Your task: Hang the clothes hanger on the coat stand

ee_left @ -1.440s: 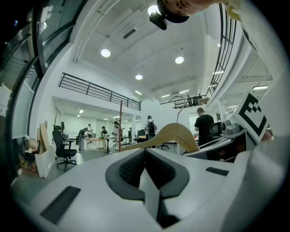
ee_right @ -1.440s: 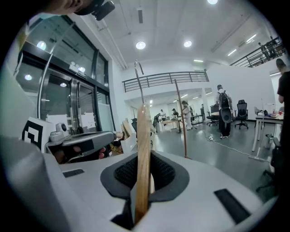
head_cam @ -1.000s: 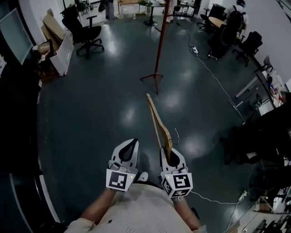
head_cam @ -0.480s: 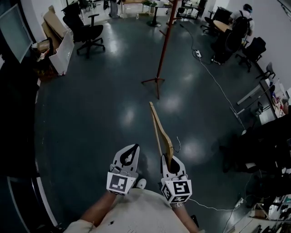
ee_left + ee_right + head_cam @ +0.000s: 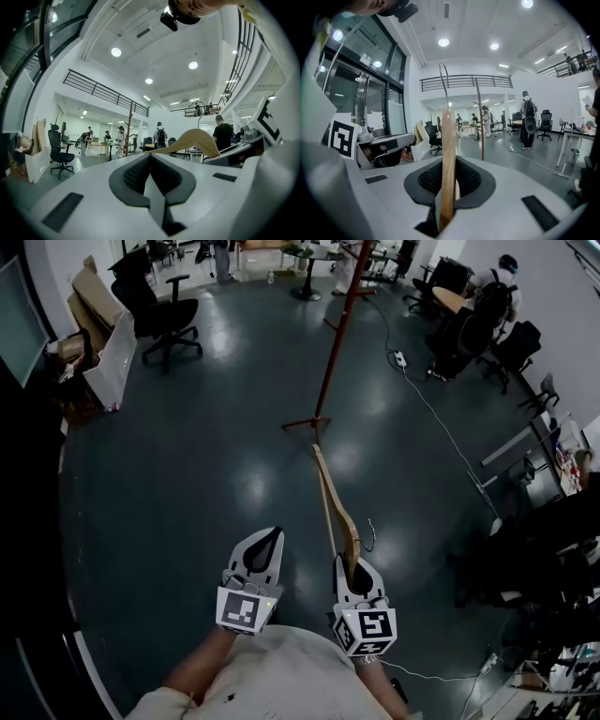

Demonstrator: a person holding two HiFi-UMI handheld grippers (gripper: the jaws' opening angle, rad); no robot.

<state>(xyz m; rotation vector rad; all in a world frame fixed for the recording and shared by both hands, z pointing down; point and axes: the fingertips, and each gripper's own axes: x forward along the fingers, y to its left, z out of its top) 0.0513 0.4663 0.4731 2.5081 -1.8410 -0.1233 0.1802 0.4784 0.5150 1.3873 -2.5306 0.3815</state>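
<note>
Well short of the coat stand point(image 5: 329, 362), the right gripper point(image 5: 349, 568) is clamped on one end of the wooden clothes hanger point(image 5: 330, 498). The hanger is held edge-up and aimed at the stand, probably to keep its hook free. The left gripper point(image 5: 265, 545), alongside, is closed and empty.

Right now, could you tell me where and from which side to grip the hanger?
Grip the hanger by its near wooden end, from behind, as the right tongs do: the flat arm stands edge-on between them, leaving the hook free for the coat stand.
</note>
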